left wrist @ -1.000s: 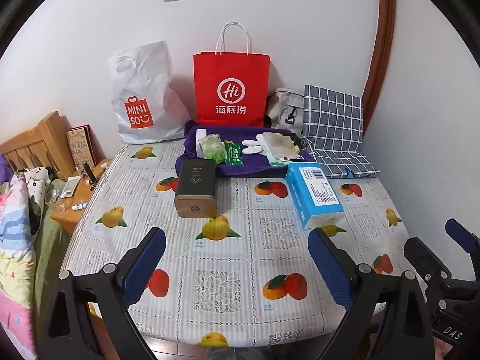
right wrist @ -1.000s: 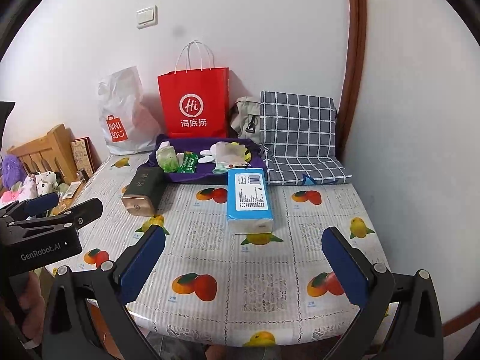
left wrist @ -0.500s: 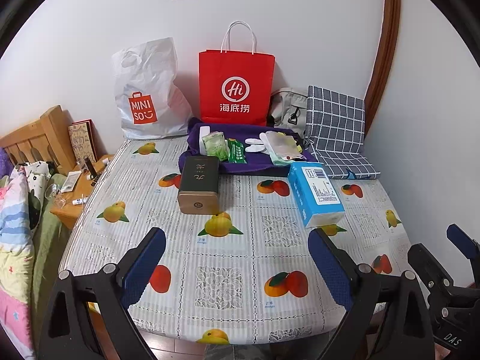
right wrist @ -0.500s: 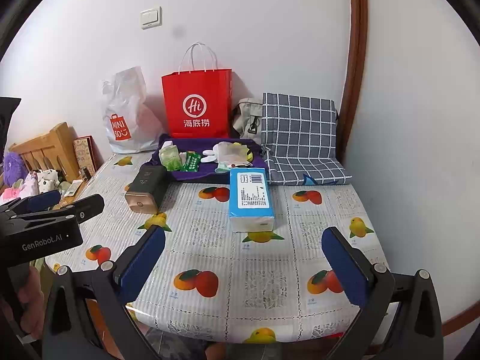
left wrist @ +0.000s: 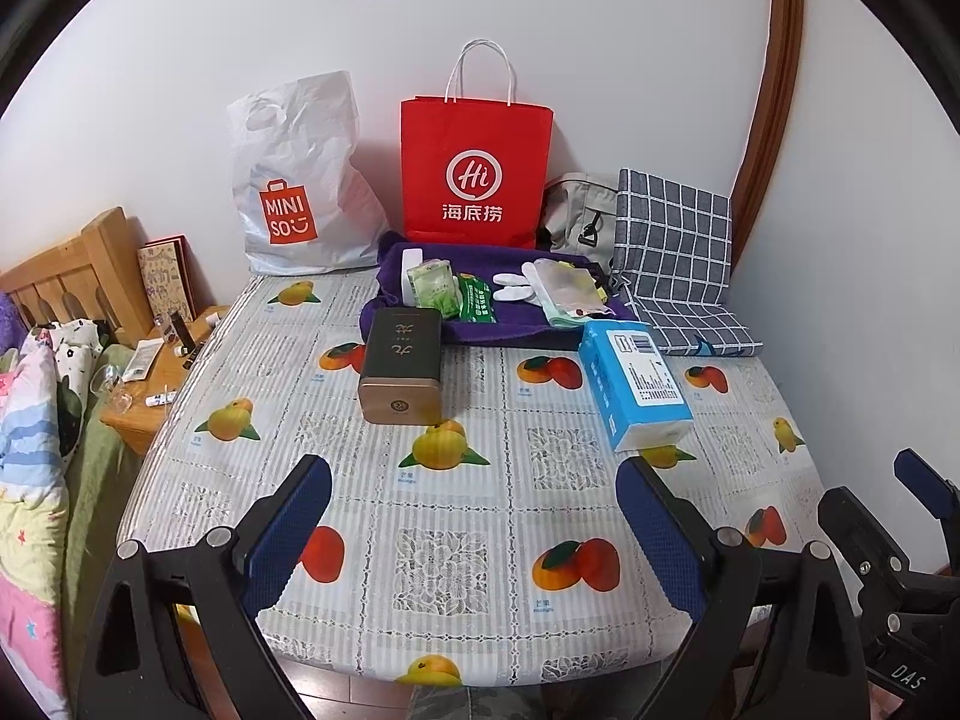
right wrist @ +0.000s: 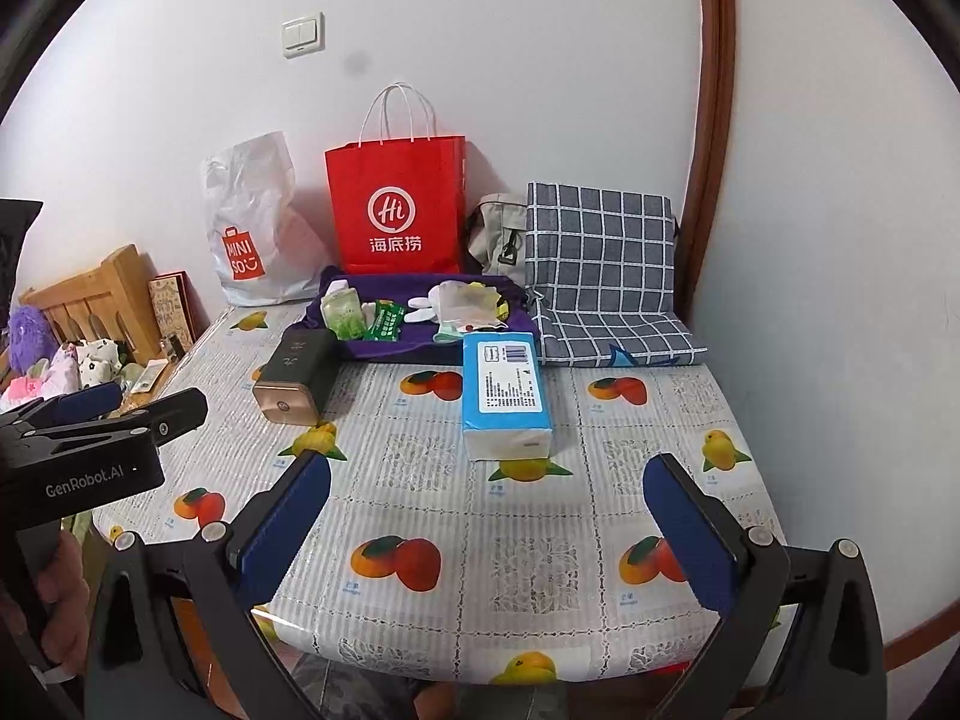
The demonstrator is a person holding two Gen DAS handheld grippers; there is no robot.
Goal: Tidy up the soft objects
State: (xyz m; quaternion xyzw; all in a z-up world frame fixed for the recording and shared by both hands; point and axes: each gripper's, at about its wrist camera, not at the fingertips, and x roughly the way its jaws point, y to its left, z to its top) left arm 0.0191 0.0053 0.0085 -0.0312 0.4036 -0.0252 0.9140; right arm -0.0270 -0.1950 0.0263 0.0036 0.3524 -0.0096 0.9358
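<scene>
I am holding my right claw [right wrist: 486, 516] and left claw [left wrist: 474, 516] spread wide and empty over the near counter [right wrist: 540, 570] edge. The blue tissue pack [right wrist: 505, 399] is lying straight ahead of my right claw, nearer it, long axis pointing away toward the purple cloth [right wrist: 384, 348].

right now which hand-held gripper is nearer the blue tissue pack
Right. The right hand-held gripper hangs open almost straight in front of the blue tissue pack. The left hand-held gripper, also open, sits off to the pack's left, more in line with the dark tin.
</scene>
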